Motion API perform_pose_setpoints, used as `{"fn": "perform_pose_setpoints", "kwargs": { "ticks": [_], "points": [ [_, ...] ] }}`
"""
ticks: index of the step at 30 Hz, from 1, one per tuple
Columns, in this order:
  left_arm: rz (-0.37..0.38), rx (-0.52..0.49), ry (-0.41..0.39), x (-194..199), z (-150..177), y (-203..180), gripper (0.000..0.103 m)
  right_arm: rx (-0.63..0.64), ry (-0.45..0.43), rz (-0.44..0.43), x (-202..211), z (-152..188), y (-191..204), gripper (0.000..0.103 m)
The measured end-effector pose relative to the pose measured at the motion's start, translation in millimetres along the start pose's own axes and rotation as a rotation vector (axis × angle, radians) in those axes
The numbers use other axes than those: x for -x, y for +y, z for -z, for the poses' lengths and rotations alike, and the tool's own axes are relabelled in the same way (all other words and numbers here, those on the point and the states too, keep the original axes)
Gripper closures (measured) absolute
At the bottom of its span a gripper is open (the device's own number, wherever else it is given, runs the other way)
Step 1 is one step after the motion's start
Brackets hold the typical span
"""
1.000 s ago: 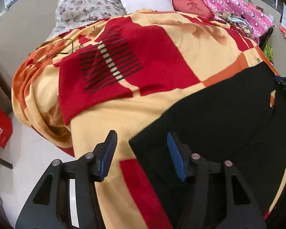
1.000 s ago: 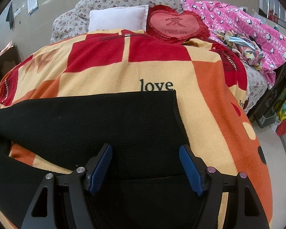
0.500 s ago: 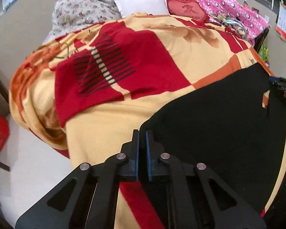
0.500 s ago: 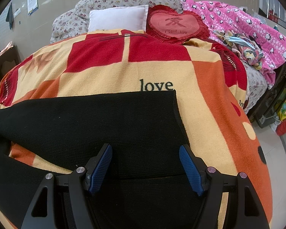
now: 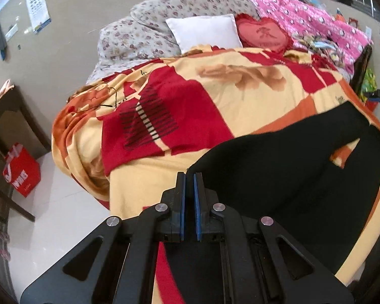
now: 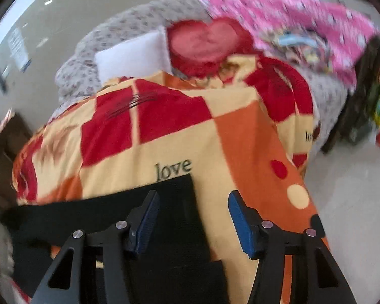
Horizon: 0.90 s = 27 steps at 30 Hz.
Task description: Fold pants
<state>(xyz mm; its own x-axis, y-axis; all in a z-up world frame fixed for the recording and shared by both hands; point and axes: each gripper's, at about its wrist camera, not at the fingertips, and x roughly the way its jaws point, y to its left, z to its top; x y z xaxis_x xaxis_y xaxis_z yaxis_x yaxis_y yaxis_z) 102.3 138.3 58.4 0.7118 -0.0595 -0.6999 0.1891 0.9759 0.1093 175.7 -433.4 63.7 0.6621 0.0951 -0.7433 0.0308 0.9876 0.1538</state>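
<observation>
Black pants lie spread on a red, yellow and orange blanket over a bed. My left gripper is shut at the pants' left corner, the black cloth edge pinched between its blue pads. In the right wrist view the pants end just below the word "love". My right gripper is open and empty, straddling the pants' right edge, left finger over the cloth, right finger over the blanket. The view is blurred.
A white pillow, a red heart cushion and a pink quilt lie at the bed's head. A red bag and dark furniture stand on the floor at left. Floor shows right of the bed.
My left gripper closed on the pants' corner and has lifted, the cloth rising with it. My right gripper, still open, has shifted right toward the pants' edge and is moving.
</observation>
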Motion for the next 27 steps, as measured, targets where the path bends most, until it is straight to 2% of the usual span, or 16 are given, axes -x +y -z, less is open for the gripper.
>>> {"fn": "perform_pose_setpoints", "kwargs": {
  "ticks": [2, 6, 9, 10, 13, 15, 16, 17, 19, 20, 23, 27],
  "points": [
    [-0.002, 0.028, -0.005, 1, -2, -1, 0.098, -0.004, 0.067, -0.049, -14, -14, -5, 0.049],
    [-0.009, 0.080, -0.010, 4, -1, 7, 0.098, -0.024, 0.122, -0.092, -40, -25, -2, 0.058],
    [0.002, 0.138, -0.018, 7, 3, 20, 0.098, -0.031, 0.157, -0.067, -60, -29, 0, 0.063],
    [0.008, 0.147, -0.020, 7, 4, 22, 0.098, -0.051, 0.175, -0.087, -67, -29, -1, 0.065],
    [0.013, 0.148, -0.018, 6, 9, 23, 0.098, -0.069, 0.203, -0.117, -80, -29, -6, 0.068],
    [0.017, 0.144, -0.012, 4, 12, 22, 0.098, -0.058, 0.216, -0.089, -89, -27, -5, 0.070],
    [0.017, 0.143, -0.009, 3, 12, 21, 0.098, -0.053, 0.226, -0.095, -94, -25, -5, 0.075],
    [0.017, 0.143, -0.007, 2, 12, 21, 0.098, -0.045, 0.220, -0.098, -95, -25, -4, 0.077],
    [0.013, 0.144, -0.005, 0, 12, 21, 0.098, -0.018, 0.213, -0.118, -95, -25, 0, 0.097],
    [0.013, 0.149, -0.005, -1, 11, 22, 0.098, 0.016, 0.204, -0.107, -93, -25, 5, 0.097],
    [0.022, 0.187, -0.031, 5, 4, 29, 0.098, 0.095, 0.106, -0.093, -72, -32, 16, 0.097],
    [0.042, 0.199, -0.097, 28, -1, 30, 0.098, 0.162, -0.015, -0.094, -36, -42, 22, 0.098]
  ]
}}
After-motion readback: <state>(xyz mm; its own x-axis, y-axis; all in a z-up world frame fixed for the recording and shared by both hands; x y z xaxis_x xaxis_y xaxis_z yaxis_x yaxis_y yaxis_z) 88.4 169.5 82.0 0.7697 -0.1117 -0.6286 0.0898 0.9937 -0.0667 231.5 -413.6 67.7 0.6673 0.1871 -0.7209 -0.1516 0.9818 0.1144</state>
